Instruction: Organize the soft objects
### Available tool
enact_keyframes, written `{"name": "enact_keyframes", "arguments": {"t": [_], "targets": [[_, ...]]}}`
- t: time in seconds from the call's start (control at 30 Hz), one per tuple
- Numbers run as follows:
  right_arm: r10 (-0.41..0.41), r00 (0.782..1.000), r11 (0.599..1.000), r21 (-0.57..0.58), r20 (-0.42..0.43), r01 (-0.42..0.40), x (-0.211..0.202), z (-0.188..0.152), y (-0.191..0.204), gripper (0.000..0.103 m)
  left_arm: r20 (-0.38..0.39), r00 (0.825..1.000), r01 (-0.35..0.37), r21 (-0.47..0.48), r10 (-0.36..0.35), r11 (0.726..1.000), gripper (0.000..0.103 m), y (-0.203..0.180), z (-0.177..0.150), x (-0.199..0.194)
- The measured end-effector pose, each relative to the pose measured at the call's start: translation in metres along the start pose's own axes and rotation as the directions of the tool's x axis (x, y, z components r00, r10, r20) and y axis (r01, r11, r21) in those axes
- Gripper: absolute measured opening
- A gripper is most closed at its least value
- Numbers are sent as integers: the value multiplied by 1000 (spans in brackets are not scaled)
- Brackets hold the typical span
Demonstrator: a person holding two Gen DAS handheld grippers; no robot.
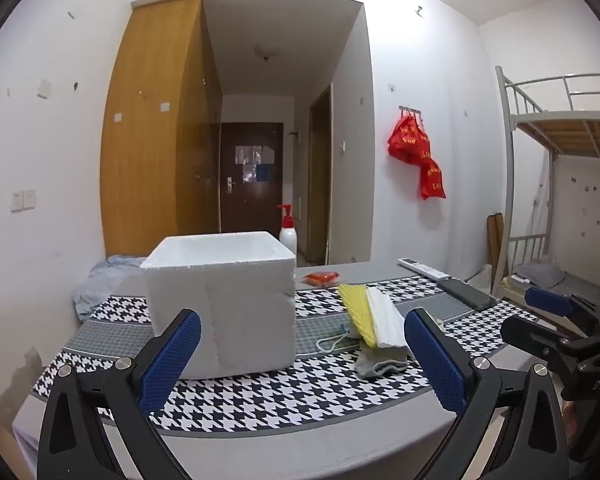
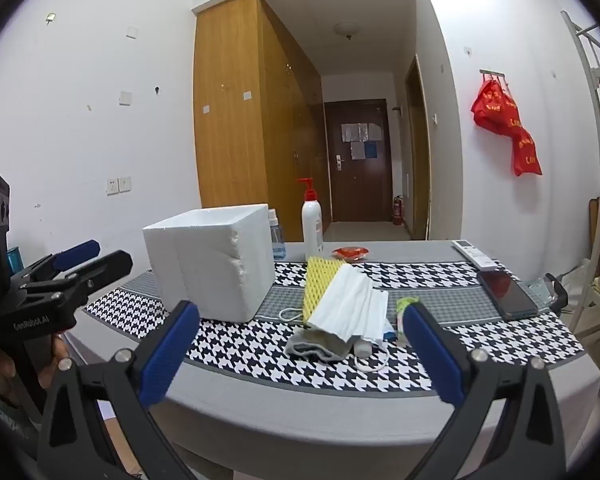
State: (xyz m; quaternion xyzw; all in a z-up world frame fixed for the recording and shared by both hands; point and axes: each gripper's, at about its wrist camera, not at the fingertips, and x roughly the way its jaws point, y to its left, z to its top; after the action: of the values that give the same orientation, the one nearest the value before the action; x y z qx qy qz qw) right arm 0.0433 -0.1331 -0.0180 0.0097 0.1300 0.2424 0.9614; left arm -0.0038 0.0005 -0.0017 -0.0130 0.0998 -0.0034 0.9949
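Both grippers hang short of the table's near edge, jaws spread wide and empty: the left gripper point(image 1: 302, 354) faces the white foam box point(image 1: 224, 304), the right gripper point(image 2: 300, 354) faces the soft pile. That pile, a white face mask point(image 2: 350, 308) over a yellow foam net point(image 2: 320, 286) and a grey sock point(image 2: 314, 346), lies just right of the box on the houndstooth cloth point(image 2: 260, 354), with bare cloth in front. A phone point(image 2: 508, 294) and remote point(image 2: 474, 254) sit near the right edge. The left gripper's body reads "GenRobot.AI"; the red bags' point(image 2: 504, 124) yellow lettering is too blurred to read.
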Motion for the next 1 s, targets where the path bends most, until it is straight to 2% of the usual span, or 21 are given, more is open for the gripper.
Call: {"name": "enact_keyframes", "arguments": {"t": [0.13,0.53,1.0], "targets": [[-2,1000,1000,-3,-2,2,0,0,0,103,3,1000,-22,0,22,1000,102,-5,5,4],[-15,1000,1000,3,3,15,-1,3,1,103,6,1000,-7,19,7,1000,102,-7,3,6],[-21,1000,999,25,11,21,0,1,-3,103,9,1000,-22,3,22,1000,102,-3,0,4]]}}
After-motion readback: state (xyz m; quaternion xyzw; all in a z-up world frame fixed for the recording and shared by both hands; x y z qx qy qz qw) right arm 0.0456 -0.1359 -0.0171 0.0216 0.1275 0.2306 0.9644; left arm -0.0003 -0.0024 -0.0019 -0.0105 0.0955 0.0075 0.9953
